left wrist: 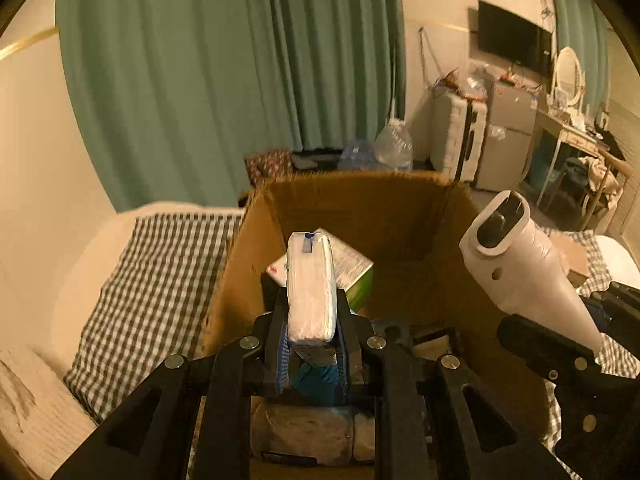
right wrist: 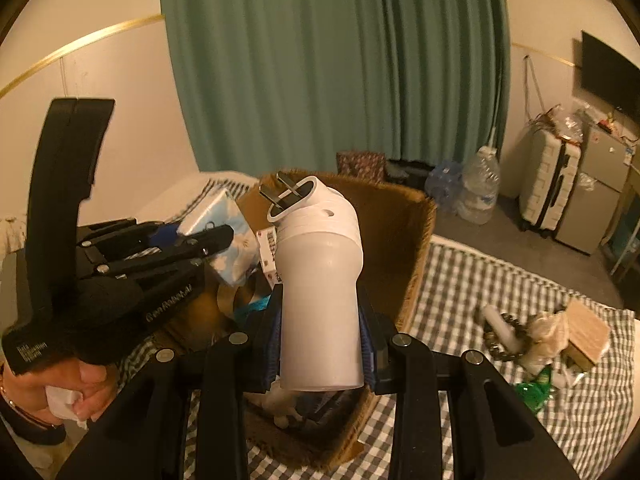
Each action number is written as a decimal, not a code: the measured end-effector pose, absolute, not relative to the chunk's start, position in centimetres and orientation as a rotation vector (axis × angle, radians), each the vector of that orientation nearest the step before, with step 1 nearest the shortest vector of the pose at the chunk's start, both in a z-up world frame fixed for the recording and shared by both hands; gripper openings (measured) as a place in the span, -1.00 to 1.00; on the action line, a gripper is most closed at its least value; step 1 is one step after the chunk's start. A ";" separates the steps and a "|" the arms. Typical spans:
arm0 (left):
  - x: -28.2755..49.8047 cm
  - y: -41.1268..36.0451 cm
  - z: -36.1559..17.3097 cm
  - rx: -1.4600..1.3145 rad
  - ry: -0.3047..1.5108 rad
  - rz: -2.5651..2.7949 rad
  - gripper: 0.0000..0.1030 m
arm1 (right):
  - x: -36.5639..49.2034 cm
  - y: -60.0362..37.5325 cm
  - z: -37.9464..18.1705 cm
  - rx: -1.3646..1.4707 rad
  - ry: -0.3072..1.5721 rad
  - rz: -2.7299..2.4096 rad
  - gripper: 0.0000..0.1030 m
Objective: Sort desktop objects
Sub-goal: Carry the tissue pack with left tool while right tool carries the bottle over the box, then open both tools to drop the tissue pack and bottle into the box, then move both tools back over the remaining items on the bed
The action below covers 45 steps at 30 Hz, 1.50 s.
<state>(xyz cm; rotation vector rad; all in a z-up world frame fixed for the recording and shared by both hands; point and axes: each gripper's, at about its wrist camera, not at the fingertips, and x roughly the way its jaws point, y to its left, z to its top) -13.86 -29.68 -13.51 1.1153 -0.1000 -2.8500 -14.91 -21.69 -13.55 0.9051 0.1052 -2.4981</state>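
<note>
Brown open cardboard box (left wrist: 400,216) on the checked bed: its contents are dim, half-hidden. Above it, left tool (left wrist: 314,320) clamps a white tissue pack (left wrist: 311,284); right tool (right wrist: 320,344) clamps a white plastic plug-ended cylinder (right wrist: 320,300). Only the right view shows clutter (right wrist: 536,344) beside the box.

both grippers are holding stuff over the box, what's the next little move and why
Probably lower the left gripper a bit further and open it. Its tissue pack already hangs above the open cardboard box, over a green carton inside. The right gripper with the white plug can follow.
</note>
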 end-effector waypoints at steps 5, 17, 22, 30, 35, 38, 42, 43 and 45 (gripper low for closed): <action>-14.6 -29.8 -15.1 1.167 -0.093 -2.825 -0.63 | -16.8 -22.5 -15.5 0.973 0.123 -2.451 -0.39; -13.6 -28.8 -12.8 1.059 -0.207 -2.824 0.13 | -17.0 -22.5 -14.8 0.941 0.137 -2.484 0.16; -12.0 -28.4 -10.3 0.975 -0.206 -2.851 0.16 | -15.1 -20.8 -11.9 0.842 0.098 -2.553 0.19; -9.6 -26.7 -6.7 0.865 -0.183 -2.892 0.76 | -11.5 -17.3 -8.0 0.746 0.076 -2.650 0.28; -8.7 -25.5 -4.8 0.809 -0.177 -2.913 0.94 | -9.9 -14.5 -5.9 0.703 0.066 -2.706 0.44; -8.1 -24.3 -3.9 0.790 -0.183 -2.937 0.98 | -9.1 -12.7 -4.8 0.665 0.057 -2.757 0.63; -7.4 -22.3 -3.0 0.752 -0.224 -2.963 1.00 | -7.8 -10.7 -3.5 0.599 0.084 -2.833 0.87; -7.3 -21.7 -2.9 0.741 -0.233 -2.970 1.00 | -7.4 -10.0 -3.3 0.582 0.080 -2.848 0.91; -7.1 -20.9 -2.7 0.731 -0.245 -2.981 1.00 | -6.9 -8.7 -3.0 0.560 0.058 -2.881 1.00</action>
